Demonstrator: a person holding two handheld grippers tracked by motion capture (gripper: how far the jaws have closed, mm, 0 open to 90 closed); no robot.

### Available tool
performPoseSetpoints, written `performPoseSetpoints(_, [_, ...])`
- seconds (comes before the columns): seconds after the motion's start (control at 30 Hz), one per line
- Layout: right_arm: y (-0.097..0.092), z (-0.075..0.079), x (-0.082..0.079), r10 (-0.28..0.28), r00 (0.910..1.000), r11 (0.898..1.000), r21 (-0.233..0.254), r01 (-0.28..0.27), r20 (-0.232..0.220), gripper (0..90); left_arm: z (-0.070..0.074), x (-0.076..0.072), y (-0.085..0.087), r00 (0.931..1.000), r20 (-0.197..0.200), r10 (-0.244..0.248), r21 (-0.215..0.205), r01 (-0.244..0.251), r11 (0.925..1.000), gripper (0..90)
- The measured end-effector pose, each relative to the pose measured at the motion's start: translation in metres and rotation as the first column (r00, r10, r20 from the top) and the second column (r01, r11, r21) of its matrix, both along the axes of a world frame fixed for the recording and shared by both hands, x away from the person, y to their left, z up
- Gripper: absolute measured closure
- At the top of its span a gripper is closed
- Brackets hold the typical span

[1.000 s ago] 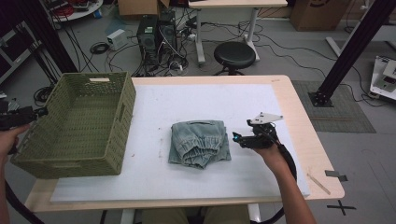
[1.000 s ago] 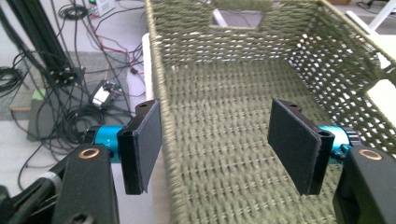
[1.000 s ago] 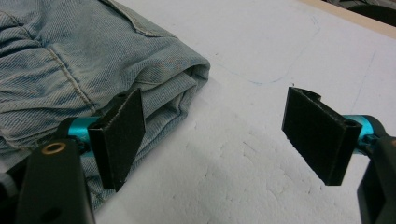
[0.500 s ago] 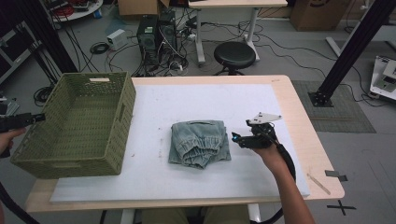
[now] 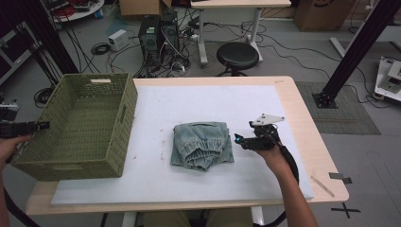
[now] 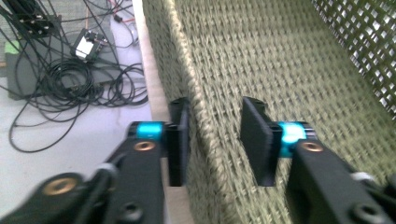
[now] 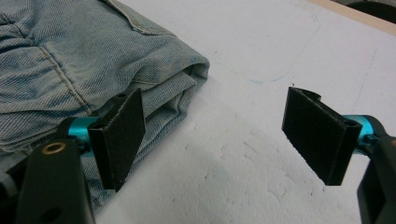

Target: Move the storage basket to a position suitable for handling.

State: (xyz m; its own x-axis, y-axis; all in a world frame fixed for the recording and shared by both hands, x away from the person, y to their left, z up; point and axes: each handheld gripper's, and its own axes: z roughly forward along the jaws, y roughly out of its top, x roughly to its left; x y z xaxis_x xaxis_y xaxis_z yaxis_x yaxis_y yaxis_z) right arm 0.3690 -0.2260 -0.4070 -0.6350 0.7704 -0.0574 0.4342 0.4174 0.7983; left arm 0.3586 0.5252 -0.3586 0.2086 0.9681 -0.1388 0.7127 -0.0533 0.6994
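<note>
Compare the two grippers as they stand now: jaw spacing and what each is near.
The left gripper has its jaws narrow, astride the green basket wall, just been closing; the right gripper stands wide open beside the folded jeans, gripping nothing. The left is at the table's edge, the right over it. Both have black pads.

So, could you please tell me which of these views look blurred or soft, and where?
Left gripper view: the woven olive-green basket wall is smeared and the floor cables soft. Right gripper view: the folded light-blue denim garment is sharp, the near jaws slightly soft. High view: even light, mildly grainy.
</note>
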Motion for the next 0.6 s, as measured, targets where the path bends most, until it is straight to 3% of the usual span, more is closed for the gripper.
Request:
performPoseSetpoints(0.17, [0.0009,-0.0012,0.0011,0.002,1.0000,1.000,-0.002,-0.002,-0.005,22.0,-0.0008,0.0003,-0.0011,1.0000,-0.003,0.009,0.013,-0.009,0.9999,76.0])
performPoseSetpoints(0.4, [0.0018,0.0011,0.0019,0.004,1.0000,1.000,0.002,-0.004,0.000,22.0,-0.0004,0.0002,-0.0057,0.9999,0.007,0.008,0.041,-0.008,0.9991,76.0])
performPoseSetpoints(0.6, [0.0064,0.0006,0.0028,0.011,0.9999,1.000,-0.001,-0.011,-0.002,22.0,-0.0014,-0.0020,-0.0067,0.9998,0.019,0.006,0.031,-0.007,0.9995,75.6])
